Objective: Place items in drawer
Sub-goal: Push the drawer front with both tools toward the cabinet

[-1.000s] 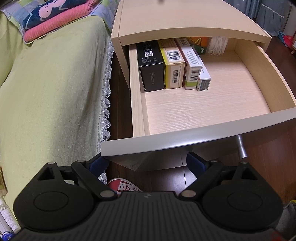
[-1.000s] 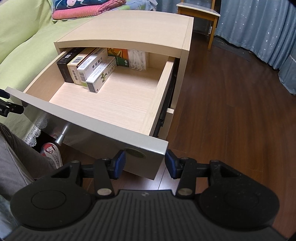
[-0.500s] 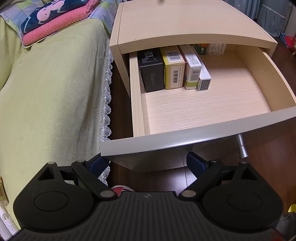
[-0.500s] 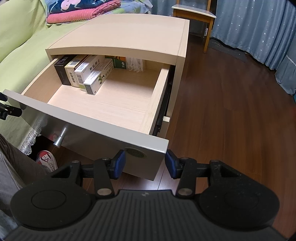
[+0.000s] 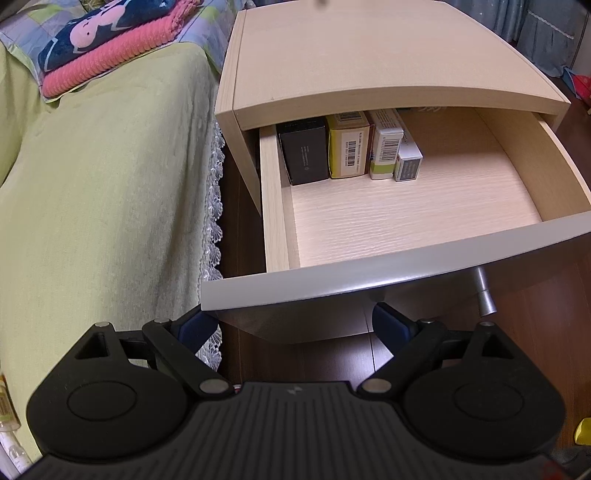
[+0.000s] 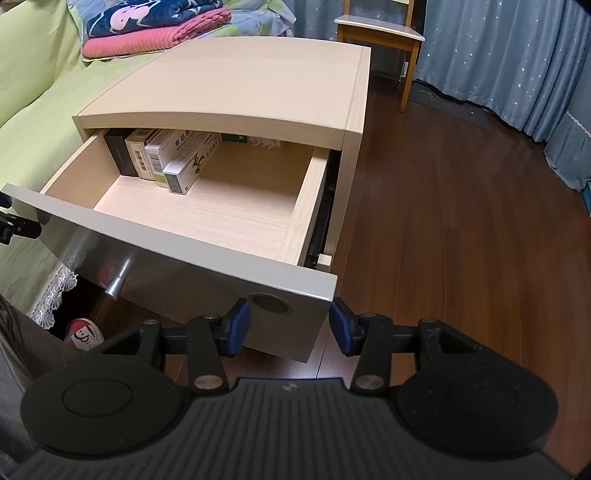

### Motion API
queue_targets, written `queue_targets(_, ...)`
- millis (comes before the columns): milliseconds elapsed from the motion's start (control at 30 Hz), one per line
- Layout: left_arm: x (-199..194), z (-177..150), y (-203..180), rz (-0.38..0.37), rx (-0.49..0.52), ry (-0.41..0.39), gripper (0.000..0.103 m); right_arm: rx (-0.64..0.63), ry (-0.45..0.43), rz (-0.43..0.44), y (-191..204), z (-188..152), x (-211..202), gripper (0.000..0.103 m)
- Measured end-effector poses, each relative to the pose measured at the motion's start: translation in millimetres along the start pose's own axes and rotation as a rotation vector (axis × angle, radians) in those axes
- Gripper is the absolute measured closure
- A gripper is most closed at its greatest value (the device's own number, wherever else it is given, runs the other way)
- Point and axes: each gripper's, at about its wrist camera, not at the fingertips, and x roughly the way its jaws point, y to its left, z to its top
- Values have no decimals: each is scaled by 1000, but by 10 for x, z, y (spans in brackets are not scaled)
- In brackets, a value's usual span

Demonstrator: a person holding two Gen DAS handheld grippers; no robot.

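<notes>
The pale wood nightstand (image 5: 369,55) (image 6: 240,85) has its drawer (image 5: 406,221) (image 6: 221,214) partly out. At the drawer's back left stands a row of boxes: black (image 5: 304,155), yellow (image 5: 349,151), white and green (image 5: 384,151), small white (image 5: 408,162). In the right wrist view the same boxes (image 6: 177,158) sit half under the top. My left gripper (image 5: 295,325) is open and empty, just before the left end of the grey drawer front (image 5: 369,273). My right gripper (image 6: 289,326) is open and empty, straddling the front's right corner (image 6: 317,295).
A metal knob (image 5: 485,295) (image 6: 116,284) sticks out of the drawer front. A bed with a green cover (image 5: 92,184) and folded blankets (image 5: 110,48) lies left. A wooden chair (image 6: 380,33), blue curtains (image 6: 498,55) and dark wood floor (image 6: 443,240) lie right. A shoe (image 6: 83,334) lies below.
The drawer has slid partway into the nightstand, so its top now covers more of the boxes. Both grippers have kept their places at the drawer front, still open.
</notes>
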Motion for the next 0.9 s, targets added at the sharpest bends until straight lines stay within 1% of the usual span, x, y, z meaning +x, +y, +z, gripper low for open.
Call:
queue_targets(567, 15, -67, -44, 23, 12, -18, 12, 32, -40, -17, 35, -5, 33, 60)
queue_targets(900, -17, -124, -23, 18, 4, -18, 12, 45, -53, -24, 65, 10, 13, 60)
